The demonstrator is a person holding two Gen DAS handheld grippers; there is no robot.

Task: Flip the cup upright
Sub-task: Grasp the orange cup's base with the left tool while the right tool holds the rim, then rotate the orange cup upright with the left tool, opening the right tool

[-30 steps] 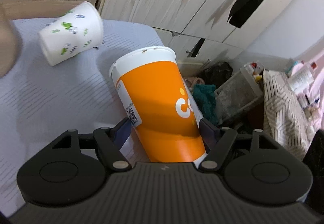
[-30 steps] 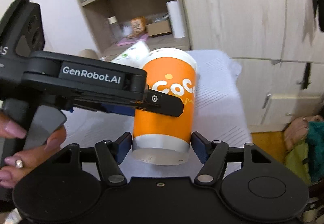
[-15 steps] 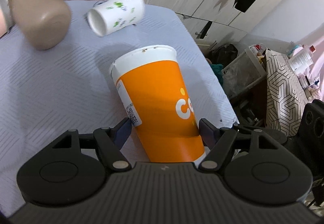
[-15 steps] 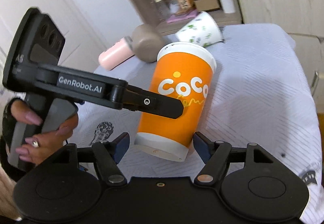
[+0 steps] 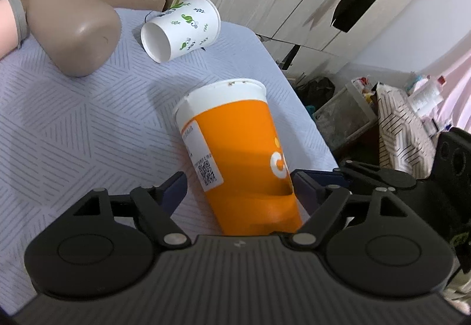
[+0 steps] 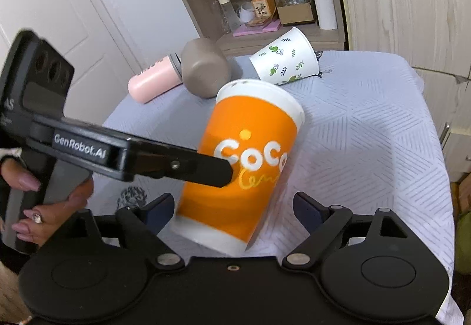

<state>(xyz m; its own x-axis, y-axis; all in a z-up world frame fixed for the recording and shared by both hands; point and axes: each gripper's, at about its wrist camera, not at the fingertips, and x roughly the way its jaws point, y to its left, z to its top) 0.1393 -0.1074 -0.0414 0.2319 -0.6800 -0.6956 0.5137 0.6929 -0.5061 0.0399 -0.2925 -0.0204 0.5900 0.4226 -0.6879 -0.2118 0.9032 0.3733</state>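
A tall orange paper cup (image 5: 235,154) with white "Coco" lettering stands upright but tilted on the table, also in the right wrist view (image 6: 244,166). My left gripper (image 5: 238,186) has its fingers on both sides of the cup's lower half; the left finger shows a small gap, the right finger touches it. The left gripper's finger (image 6: 188,167) crosses in front of the cup in the right wrist view. My right gripper (image 6: 232,207) is open around the cup's base, with gaps on both sides.
A white floral paper cup (image 5: 181,28) lies on its side at the far end of the grey patterned tablecloth (image 5: 73,125). A taupe cup (image 5: 73,31) and a pink bottle (image 6: 153,79) lie beside it. The table edge and floor clutter (image 5: 341,119) are to the right.
Both grippers and the orange cup have come lower over the table. The cup now leans more. The left gripper's fingers have spread slightly around it.
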